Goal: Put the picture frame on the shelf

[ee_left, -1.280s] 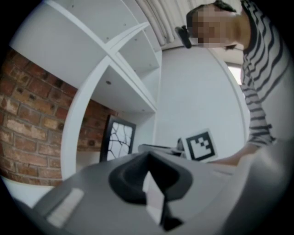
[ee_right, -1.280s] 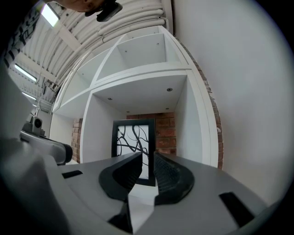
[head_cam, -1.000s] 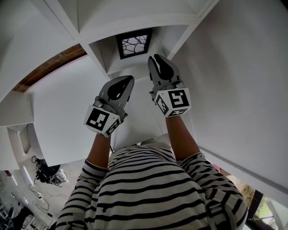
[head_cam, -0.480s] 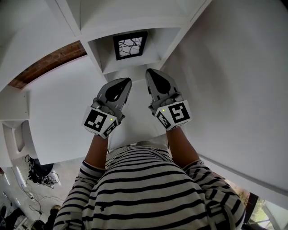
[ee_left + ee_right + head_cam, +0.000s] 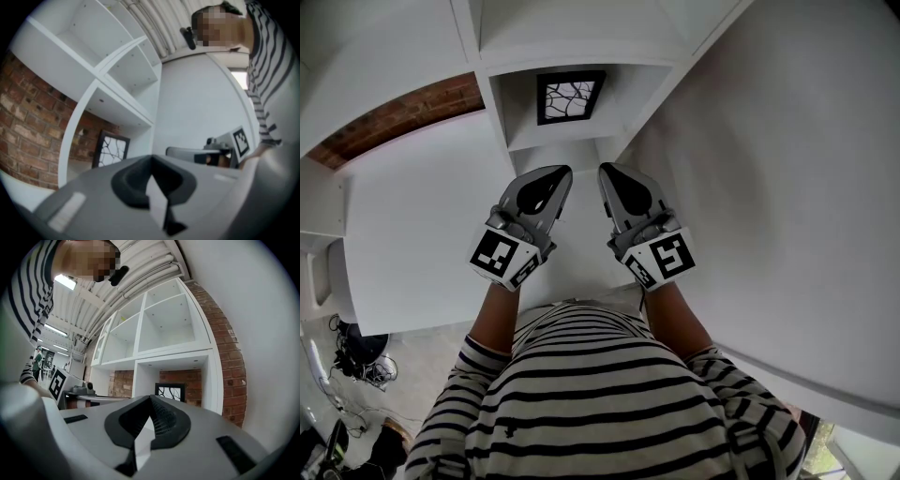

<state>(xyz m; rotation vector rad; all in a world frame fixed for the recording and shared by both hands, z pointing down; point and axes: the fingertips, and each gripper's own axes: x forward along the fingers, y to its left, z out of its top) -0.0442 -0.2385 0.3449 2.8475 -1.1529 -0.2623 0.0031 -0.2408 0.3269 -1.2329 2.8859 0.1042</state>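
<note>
Bright, even daylight; soft shadows inside shelf cubbies; strong fisheye edge warping; near foreground blurred.

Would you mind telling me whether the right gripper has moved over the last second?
Yes: the right gripper has drawn back from the picture frame, leaving a wider gap in the head view.

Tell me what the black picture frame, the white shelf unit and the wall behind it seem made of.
Black square picture frame: matte dark border, probably painted wood or plastic; the look cannot settle which.
White shelf unit: smooth, even, matte panels with crisp edges, likely painted or laminated board.
Wall behind it: bare red-brown brick, rough, with pale mortar joints.
</note>
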